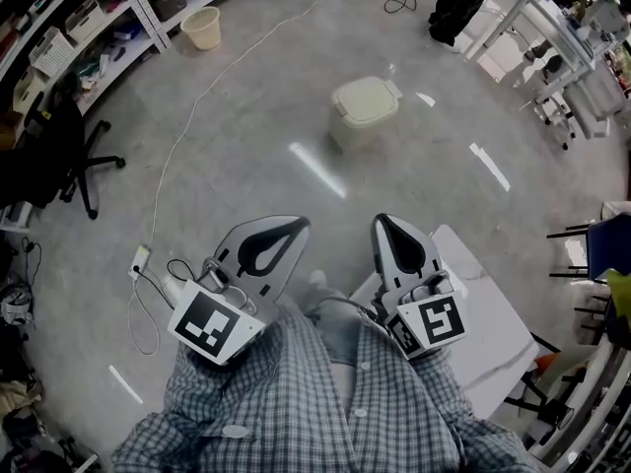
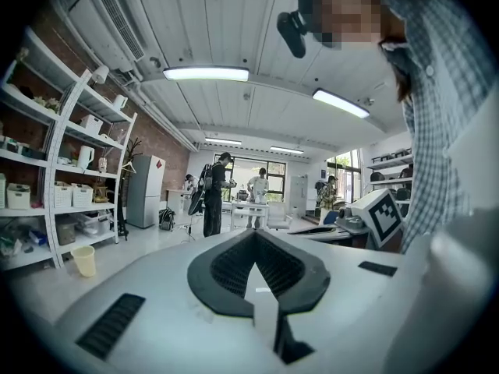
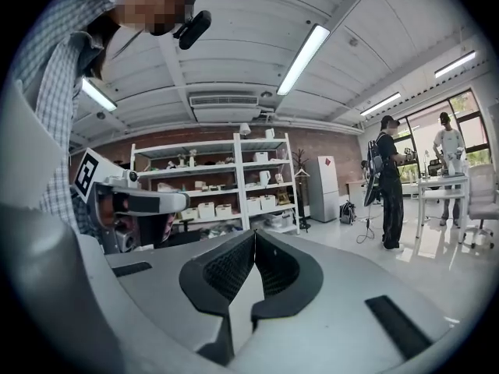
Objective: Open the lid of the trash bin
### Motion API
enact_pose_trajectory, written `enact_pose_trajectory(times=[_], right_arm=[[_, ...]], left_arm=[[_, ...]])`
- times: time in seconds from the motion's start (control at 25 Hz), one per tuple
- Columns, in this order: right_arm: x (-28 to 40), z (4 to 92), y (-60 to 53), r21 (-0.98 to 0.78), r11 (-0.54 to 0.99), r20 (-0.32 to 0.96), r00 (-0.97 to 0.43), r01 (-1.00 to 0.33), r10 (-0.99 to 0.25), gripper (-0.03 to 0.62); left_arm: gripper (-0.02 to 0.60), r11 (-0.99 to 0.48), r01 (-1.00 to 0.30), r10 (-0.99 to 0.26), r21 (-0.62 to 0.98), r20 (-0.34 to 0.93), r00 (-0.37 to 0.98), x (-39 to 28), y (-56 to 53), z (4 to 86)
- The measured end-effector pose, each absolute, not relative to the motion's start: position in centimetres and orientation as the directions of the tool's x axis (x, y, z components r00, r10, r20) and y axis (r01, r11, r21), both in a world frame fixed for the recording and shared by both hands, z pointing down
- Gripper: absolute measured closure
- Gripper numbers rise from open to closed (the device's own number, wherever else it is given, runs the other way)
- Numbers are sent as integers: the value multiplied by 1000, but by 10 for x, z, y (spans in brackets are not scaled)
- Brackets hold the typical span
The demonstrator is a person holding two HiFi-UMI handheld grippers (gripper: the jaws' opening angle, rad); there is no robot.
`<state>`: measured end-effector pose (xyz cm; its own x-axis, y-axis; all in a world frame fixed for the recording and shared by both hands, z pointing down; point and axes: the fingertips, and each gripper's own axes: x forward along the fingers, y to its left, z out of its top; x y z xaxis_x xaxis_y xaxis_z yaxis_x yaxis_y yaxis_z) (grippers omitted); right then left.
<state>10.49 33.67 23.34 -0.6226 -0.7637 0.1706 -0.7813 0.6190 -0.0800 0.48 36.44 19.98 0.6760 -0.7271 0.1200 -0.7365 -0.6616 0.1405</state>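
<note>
A cream trash bin [image 1: 364, 111] with its lid down stands on the grey floor ahead, well beyond both grippers. My left gripper [image 1: 292, 227] is held near my body, jaws closed together with nothing between them. My right gripper [image 1: 386, 224] is beside it, also shut and empty. In the left gripper view the left gripper [image 2: 254, 235] tilts up toward the ceiling, tips meeting. The right gripper [image 3: 253, 234] points the same way in its own view. The bin is absent from both gripper views.
A white table [image 1: 490, 313] is at my right. A black office chair [image 1: 61, 156] and shelving [image 1: 69, 28] line the left. A beige basket [image 1: 201, 28] sits by the shelves. A white cable [image 1: 212, 92] runs across the floor. People [image 2: 214, 193] stand far off.
</note>
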Motion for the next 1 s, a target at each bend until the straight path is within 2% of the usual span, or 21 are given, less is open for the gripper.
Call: enact_pose_trajectory(times=[0.16,0.36,0.48,0.68,1.0], right_arm=[[112,227,326,-4,626,151,-619,-780,-771,576],[117,226,318,-34,647,140,-645,-762,-751,576],[118,235,315,-23,636,191,-628,-771,-754,576],[116,234,303,-20,628,160,-622,-778,-766,576],[121,240,282,-52,590,183,-589,-805,-787,575]], left_arm=[[577,-656,-744,-736,130,111,668,12,351,196],[577,-650,-751,-742,116,115,660,19,343,193],[577,-638,-760,-751,121,120,650,12,341,196],[577,-633,-765,-755,120,123,644,5,330,200],[577,-645,-752,-741,136,130,659,6,305,207]])
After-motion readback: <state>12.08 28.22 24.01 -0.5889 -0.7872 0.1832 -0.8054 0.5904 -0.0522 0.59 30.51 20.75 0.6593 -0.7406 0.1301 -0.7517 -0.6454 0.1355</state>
